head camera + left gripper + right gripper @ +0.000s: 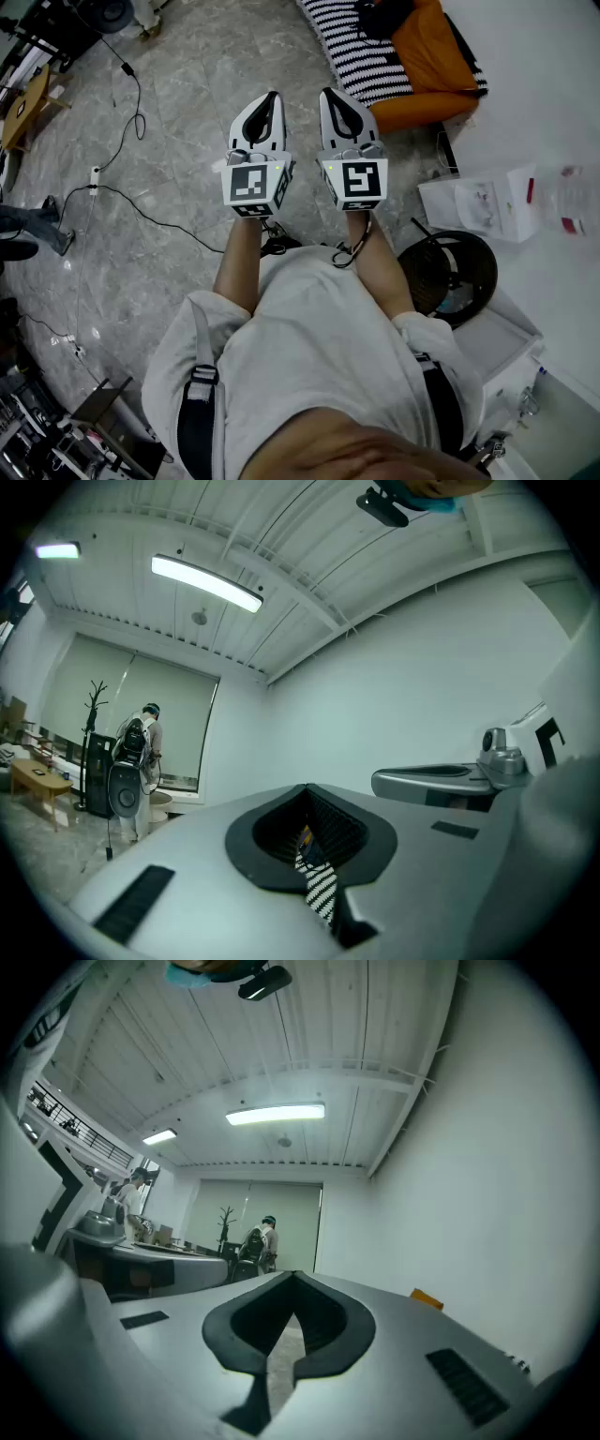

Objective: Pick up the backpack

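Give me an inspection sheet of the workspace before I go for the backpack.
Surface: grey stone-tile floor.
Job's things: orange and black bag-like thing on a striped mat, top right; cannot confirm it is the backpack.
Clutter: round black mesh thing, white packages, right.
Grippers: left tongs and right tongs shut, empty, level, side by side.
Cables: black cables and a power strip on the floor, left.
Surroundings: white wall on the right; wooden table far left; person by a window.
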### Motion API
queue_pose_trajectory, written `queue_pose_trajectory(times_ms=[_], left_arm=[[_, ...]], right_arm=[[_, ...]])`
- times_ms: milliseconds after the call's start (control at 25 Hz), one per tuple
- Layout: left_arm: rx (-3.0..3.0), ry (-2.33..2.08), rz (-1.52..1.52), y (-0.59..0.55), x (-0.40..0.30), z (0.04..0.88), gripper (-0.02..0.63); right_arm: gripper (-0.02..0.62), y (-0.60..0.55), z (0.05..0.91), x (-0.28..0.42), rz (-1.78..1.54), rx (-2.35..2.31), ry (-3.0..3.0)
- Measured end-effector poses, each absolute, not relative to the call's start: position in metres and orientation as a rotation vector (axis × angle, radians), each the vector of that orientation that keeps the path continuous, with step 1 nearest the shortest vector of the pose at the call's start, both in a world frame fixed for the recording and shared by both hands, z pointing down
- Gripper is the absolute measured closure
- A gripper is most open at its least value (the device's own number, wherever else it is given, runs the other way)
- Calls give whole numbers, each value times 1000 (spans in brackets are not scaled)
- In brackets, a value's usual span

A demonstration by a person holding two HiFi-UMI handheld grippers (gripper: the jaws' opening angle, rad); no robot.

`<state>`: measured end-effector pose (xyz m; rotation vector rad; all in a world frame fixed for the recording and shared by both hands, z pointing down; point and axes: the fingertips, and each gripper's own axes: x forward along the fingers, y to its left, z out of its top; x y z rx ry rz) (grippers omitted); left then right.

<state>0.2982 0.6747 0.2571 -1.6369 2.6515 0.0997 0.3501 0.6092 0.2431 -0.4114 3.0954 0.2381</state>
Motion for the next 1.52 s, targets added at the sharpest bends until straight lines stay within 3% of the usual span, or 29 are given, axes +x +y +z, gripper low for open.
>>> queue_pose_trajectory(times_ms=[880,1160,1520], left_arm=[[-1654,2726,58,668,159,298,595],[-1646,2734,35,588,77,301,595],[-1809,2700,13,465,26,315,595]], right_arm=[[557,564,282,235,209,-469,3122],[557,480,278,148,225,-444,3105],[557,372,279,80,196,-497,3123]])
